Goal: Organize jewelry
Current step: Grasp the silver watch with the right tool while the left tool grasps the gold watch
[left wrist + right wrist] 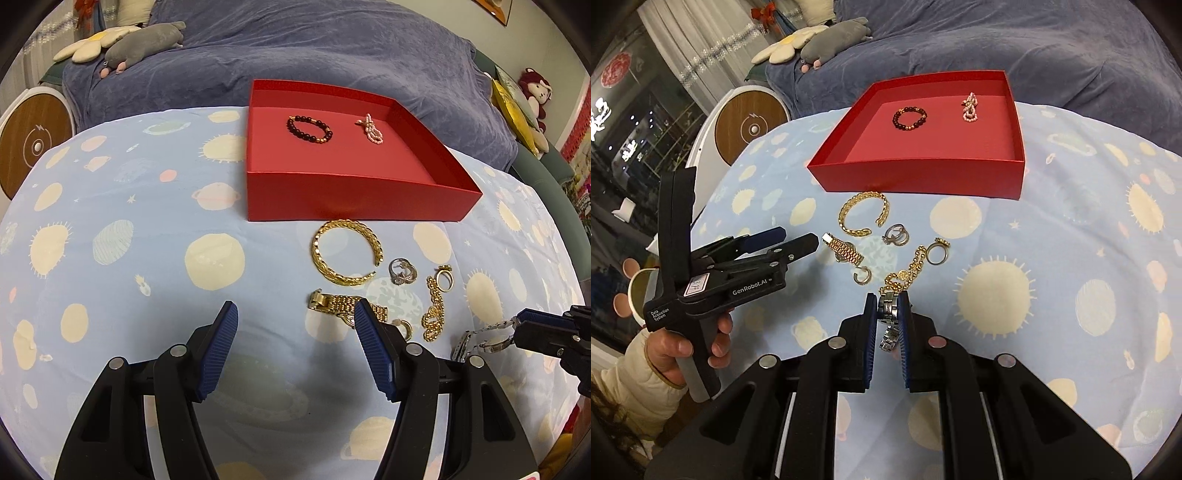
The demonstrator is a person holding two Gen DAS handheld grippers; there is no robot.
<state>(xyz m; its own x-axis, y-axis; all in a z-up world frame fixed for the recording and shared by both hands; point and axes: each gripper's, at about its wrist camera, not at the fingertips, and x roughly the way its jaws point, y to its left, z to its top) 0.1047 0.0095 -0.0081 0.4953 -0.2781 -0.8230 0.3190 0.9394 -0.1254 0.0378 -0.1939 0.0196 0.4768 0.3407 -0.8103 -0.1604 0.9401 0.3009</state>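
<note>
Pinched between the right gripper (887, 317) pads, a silver watch (888, 325) dangles by its band, lifted clear for carrying. Beyond, the red box (923, 177) already holds two bracelets, while the left gripper (295, 325), jaws spread, waits over the gold watch (340, 304).

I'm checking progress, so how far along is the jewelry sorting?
Done: a dark beaded bracelet and a pink pearl strand lie in the red box. In hand: the right gripper is shut on a silver watch band; the left gripper is open. Left: gold cuff, gold watch, gold chain and several rings.
</note>
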